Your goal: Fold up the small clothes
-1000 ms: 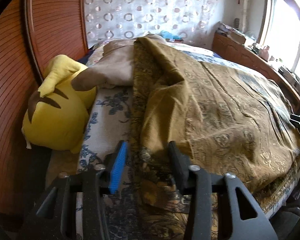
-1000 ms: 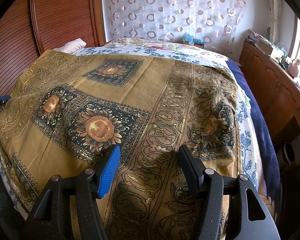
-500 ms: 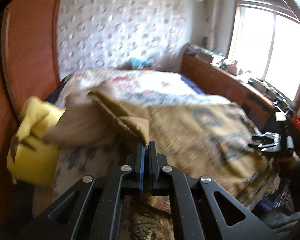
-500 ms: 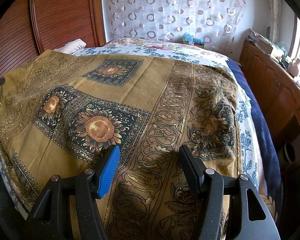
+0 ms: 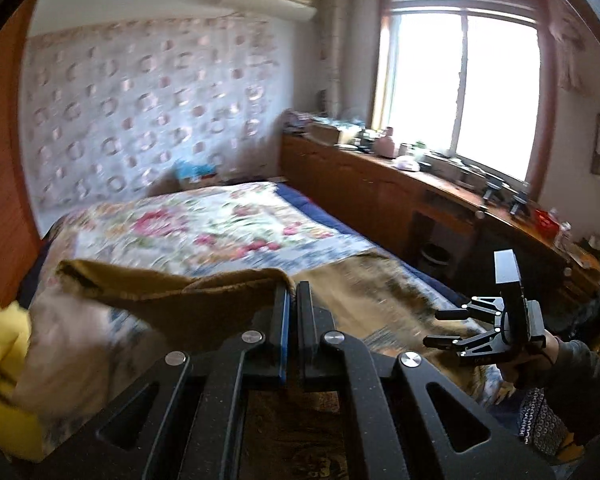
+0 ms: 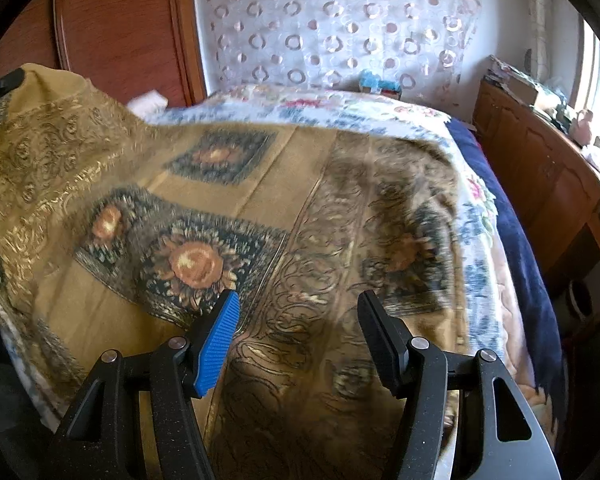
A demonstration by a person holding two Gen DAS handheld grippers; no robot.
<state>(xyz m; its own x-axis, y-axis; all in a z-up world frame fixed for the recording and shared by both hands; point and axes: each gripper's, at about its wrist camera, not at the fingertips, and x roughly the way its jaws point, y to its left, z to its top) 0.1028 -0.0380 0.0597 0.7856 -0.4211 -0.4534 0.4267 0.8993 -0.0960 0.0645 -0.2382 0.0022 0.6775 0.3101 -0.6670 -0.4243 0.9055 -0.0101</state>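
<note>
A golden-brown cloth with sunflower squares lies spread over the bed. My left gripper is shut on its left edge, and the pinched cloth hangs raised above the bed. In the right wrist view that raised corner stands up at the far left, where part of the left gripper shows. My right gripper is open just above the near part of the cloth, with nothing between its fingers. It also shows in the left wrist view as the right gripper, held by a hand in a dark sleeve.
A floral bedspread covers the bed beyond the cloth. A yellow plush toy and a beige pillow lie at the left. A wooden wardrobe stands behind them. A long wooden cabinet with clutter runs under the window on the right.
The left gripper closed on the cloth's left edge, then rose and swung toward the right, lifting that edge off the bed. The right gripper stayed still and open.
</note>
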